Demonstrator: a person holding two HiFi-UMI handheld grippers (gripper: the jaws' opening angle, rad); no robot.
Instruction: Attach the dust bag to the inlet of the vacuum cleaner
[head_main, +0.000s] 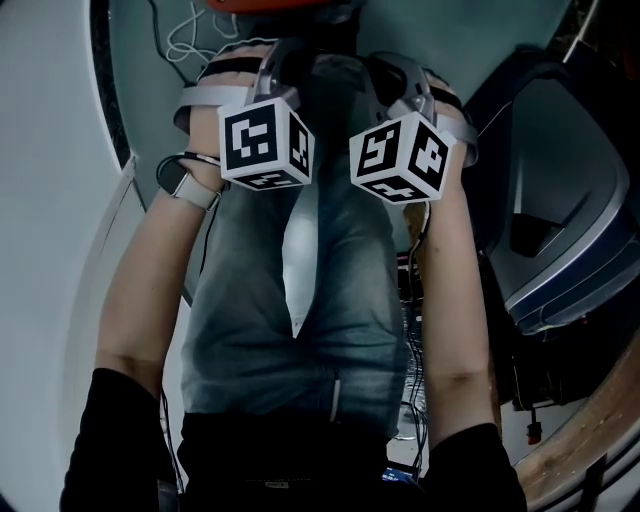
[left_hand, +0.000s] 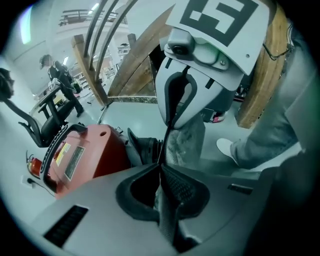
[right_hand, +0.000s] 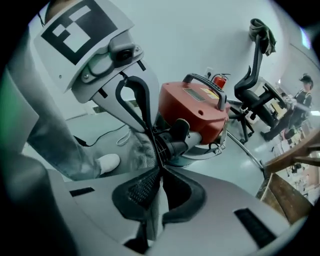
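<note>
Fingers (left_hand: 177, 187) on the left gripper (left_hand: 161, 167) are clamped tight on a fold of the dust bag (left_hand: 187, 142), which is grey fuzzy cloth. Same deal on the right gripper (right_hand: 159, 167): its fingers (right_hand: 142, 187) are pressed together with the bag's cloth pinched between them. So the bag hangs stretched between the two grippers, which face each other up in the air over the person's legs.

The red vacuum cleaner (right_hand: 195, 107) sits on the pale floor (right_hand: 235, 165) just past the bag, black handle on top. Its black inlet (right_hand: 172, 140) points toward the bag, right up close in the right gripper view, but I honestly can't tell if they touch. A white shoe (right_hand: 107, 162) shows beside the cloth, and an office chair (right_hand: 257, 95) stands behind the vacuum.
</note>
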